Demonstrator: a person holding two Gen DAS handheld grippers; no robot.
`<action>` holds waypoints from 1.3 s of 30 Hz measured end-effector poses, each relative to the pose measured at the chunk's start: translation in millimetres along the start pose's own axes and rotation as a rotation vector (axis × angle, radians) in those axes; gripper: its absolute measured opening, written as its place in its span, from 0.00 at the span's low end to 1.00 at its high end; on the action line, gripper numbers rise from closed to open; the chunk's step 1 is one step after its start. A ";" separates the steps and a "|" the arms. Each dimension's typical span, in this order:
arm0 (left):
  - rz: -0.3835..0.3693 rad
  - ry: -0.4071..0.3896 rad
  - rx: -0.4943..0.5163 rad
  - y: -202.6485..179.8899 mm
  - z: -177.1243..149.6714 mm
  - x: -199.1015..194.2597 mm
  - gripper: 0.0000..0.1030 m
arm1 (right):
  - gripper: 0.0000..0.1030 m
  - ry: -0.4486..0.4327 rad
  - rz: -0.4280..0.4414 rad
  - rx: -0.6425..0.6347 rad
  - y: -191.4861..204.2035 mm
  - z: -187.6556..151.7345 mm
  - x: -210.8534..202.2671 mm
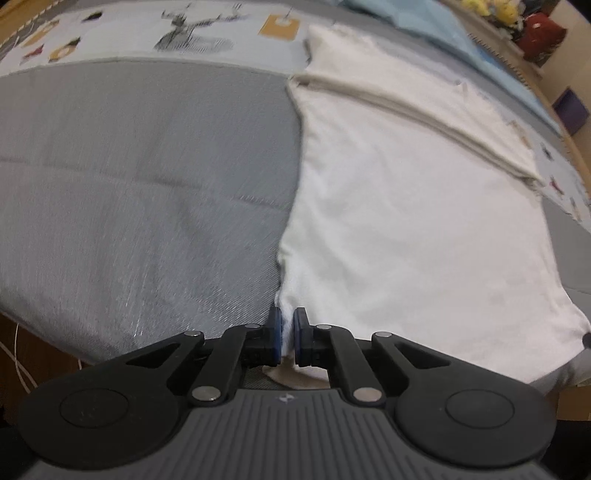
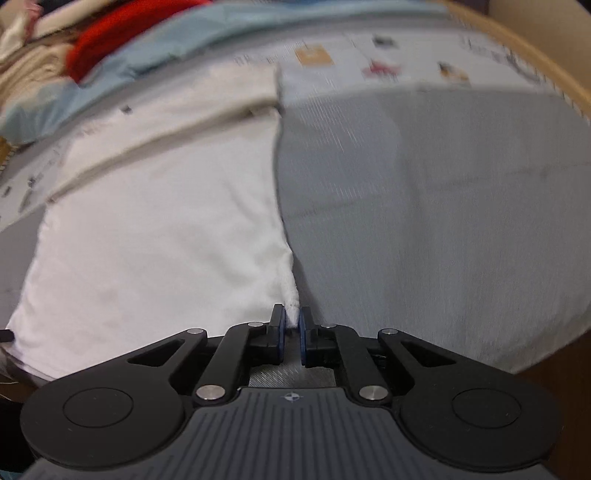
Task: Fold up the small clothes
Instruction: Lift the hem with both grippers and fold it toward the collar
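A white garment (image 1: 406, 206) lies spread flat on a grey bed cover (image 1: 147, 192), with a beige seam or folded band running across its far part. My left gripper (image 1: 287, 325) is shut on the garment's near left corner, white cloth pinched between its blue pads. In the right wrist view the same white garment (image 2: 166, 229) fills the left half, and my right gripper (image 2: 291, 321) is shut on its near right corner. That corner is drawn up a little into a peak between the pads.
The grey cover (image 2: 443, 221) has a patterned white border (image 1: 147, 33) with small pictures at the far side. Beyond it lie a light blue cloth (image 2: 166, 48), a red item (image 2: 110, 33) and beige fabric. A wooden rim (image 2: 546, 74) curves at the right.
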State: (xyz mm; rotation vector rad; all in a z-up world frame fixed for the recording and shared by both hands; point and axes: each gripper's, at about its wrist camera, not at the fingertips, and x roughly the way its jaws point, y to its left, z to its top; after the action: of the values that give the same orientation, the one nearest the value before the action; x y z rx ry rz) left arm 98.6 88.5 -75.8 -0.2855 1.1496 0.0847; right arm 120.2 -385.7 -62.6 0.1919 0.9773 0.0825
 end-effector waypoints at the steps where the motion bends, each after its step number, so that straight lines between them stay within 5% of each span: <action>1: -0.009 -0.017 0.004 -1.2 0.0 -4.3 0.06 | 0.06 -0.020 0.013 -0.004 2.5 1.8 -5.7; 10: -0.113 -0.174 0.051 -14.3 -5.2 -55.8 0.05 | 0.06 -0.195 0.072 -0.027 16.3 0.9 -68.8; 19: -0.276 -0.285 -0.027 11.5 -35.5 -148.6 0.05 | 0.05 -0.305 0.113 -0.008 15.9 -17.9 -145.7; 25: -0.288 -0.315 0.002 15.1 -60.2 -198.8 0.05 | 0.05 -0.404 0.143 0.059 2.4 -32.2 -205.0; 29: -0.279 -0.328 0.037 7.9 -44.9 -199.1 0.05 | 0.05 -0.415 0.120 0.084 -2.2 -14.2 -196.4; 39: -0.218 -0.300 0.019 11.9 67.6 -122.2 0.05 | 0.05 -0.361 0.027 0.069 -0.8 68.4 -101.6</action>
State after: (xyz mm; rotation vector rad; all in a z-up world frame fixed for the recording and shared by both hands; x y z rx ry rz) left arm 105.8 127.6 58.6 -0.3665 0.8162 -0.0737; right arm 120.3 -410.7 57.2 0.2729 0.6182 0.0370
